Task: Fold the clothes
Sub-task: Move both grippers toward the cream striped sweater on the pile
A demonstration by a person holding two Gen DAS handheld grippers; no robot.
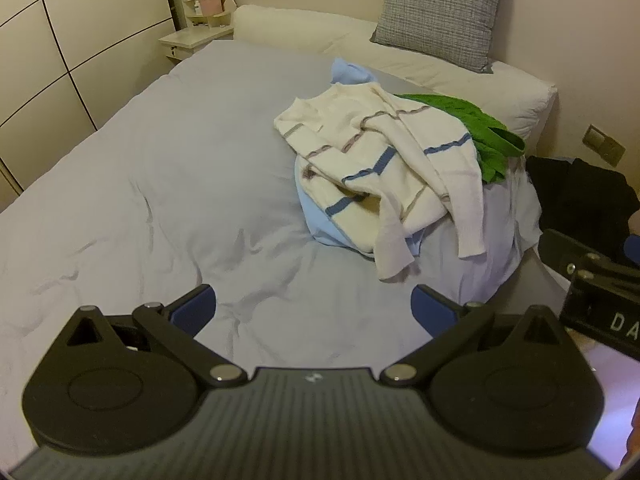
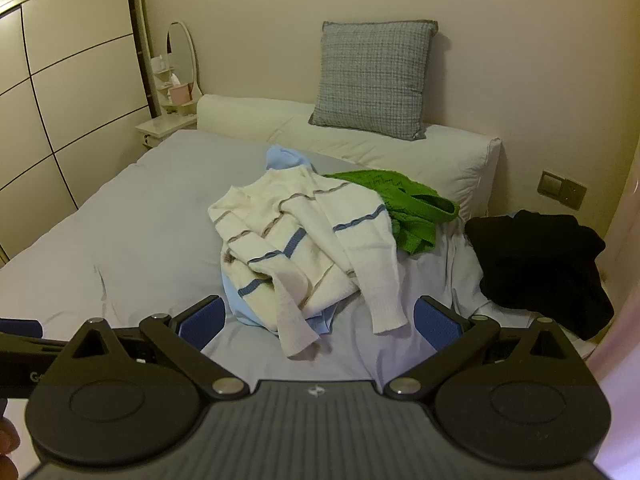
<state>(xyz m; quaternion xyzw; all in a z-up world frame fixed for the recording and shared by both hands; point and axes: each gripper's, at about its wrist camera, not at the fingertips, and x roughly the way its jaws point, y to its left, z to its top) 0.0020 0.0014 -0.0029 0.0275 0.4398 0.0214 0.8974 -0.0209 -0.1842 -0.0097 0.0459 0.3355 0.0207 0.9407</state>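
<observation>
A cream sweater (image 1: 372,164) with blue and grey stripes lies crumpled on top of a pale blue garment (image 1: 320,220) on the bed; it also shows in the right wrist view (image 2: 304,236). A green knitted garment (image 1: 484,132) (image 2: 404,204) lies behind it. My left gripper (image 1: 314,308) is open and empty, above the sheet in front of the pile. My right gripper (image 2: 320,320) is open and empty, just short of the sweater's two hanging sleeves (image 2: 296,320). The right gripper's body shows at the right edge of the left wrist view (image 1: 600,288).
The bed has a pale lilac sheet (image 1: 140,184) (image 2: 132,216). A black garment (image 2: 540,264) lies at the bed's right side. A white headboard cushion (image 2: 440,152) and a grey pillow (image 2: 376,80) are at the far end. A wardrobe (image 1: 60,40) and nightstand (image 1: 192,36) stand at the left.
</observation>
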